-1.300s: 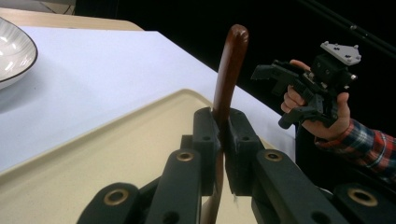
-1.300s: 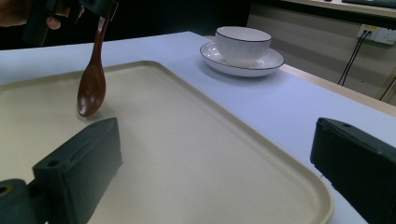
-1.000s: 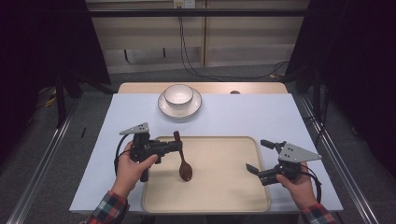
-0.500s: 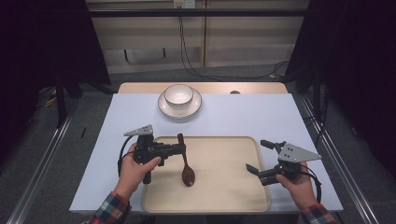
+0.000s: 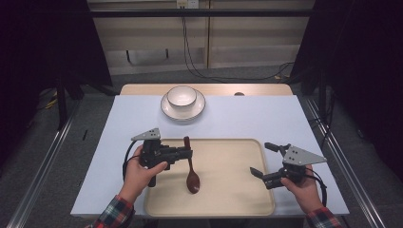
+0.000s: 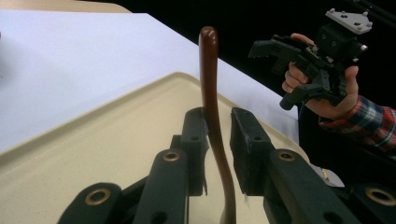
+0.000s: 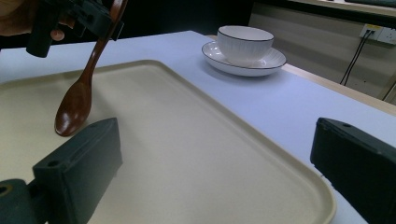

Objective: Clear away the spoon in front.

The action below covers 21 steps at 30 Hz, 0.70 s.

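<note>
A dark wooden spoon hangs tilted over the left part of the beige tray. Its bowl is down at the tray's surface and its handle points up. My left gripper is shut on the handle. In the left gripper view the handle lies against one jaw, with a thin gap to the other. My right gripper is open over the tray's right edge with nothing between its wide-apart jaws. It is also visible, held in a hand, in the left gripper view.
A white bowl sits on a white saucer at the far middle of the pale blue table cover. The tray's middle and right are bare. Cables run down the back wall.
My left gripper has carried the spoon a little to the right and lower, so its bowl now sits at the tray surface. The right gripper has stayed still.
</note>
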Each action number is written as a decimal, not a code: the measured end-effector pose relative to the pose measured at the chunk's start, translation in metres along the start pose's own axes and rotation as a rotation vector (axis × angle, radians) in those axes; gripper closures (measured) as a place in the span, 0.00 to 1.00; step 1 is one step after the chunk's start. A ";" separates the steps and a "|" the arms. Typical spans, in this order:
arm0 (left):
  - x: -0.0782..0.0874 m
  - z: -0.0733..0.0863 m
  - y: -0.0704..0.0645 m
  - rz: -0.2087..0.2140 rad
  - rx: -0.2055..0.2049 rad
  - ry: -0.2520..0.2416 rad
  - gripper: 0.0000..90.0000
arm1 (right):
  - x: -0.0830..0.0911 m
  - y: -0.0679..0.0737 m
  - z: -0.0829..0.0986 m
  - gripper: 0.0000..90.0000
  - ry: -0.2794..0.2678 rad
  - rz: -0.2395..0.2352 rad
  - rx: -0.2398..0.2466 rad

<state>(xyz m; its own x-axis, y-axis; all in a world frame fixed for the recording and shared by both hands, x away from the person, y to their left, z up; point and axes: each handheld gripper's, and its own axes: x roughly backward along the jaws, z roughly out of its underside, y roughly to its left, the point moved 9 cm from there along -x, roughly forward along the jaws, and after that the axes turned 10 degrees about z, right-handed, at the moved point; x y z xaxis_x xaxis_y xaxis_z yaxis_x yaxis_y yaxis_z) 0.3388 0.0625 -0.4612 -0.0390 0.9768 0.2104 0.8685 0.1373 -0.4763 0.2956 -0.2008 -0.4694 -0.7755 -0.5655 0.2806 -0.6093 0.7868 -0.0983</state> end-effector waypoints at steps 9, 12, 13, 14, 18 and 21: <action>-0.002 0.002 0.004 -0.016 -0.018 0.016 0.81 | 0.000 0.000 0.000 0.02 -0.003 0.002 -0.001; -0.004 0.004 0.002 -0.013 -0.022 0.026 0.81 | 0.000 0.000 0.000 0.02 0.001 -0.004 0.003; -0.004 0.003 0.002 -0.016 -0.029 0.026 0.81 | 0.000 0.000 0.000 0.02 0.001 -0.005 0.002; -0.004 0.002 0.002 -0.018 -0.030 0.021 0.80 | 0.000 0.000 0.000 0.02 -0.001 -0.005 0.002; -0.002 0.001 0.005 -0.040 -0.042 0.009 0.74 | 0.000 0.000 0.000 0.02 -0.001 -0.001 0.002; -0.003 0.002 0.006 -0.051 -0.052 0.012 0.72 | 0.000 -0.001 -0.001 0.02 -0.003 0.000 0.001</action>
<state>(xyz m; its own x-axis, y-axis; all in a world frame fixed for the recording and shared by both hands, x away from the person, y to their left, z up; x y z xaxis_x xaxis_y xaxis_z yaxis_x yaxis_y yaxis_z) 0.3437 0.0612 -0.4661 -0.0781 0.9666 0.2440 0.8898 0.1779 -0.4202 0.2957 -0.2013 -0.4686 -0.7761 -0.5661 0.2780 -0.6094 0.7866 -0.0997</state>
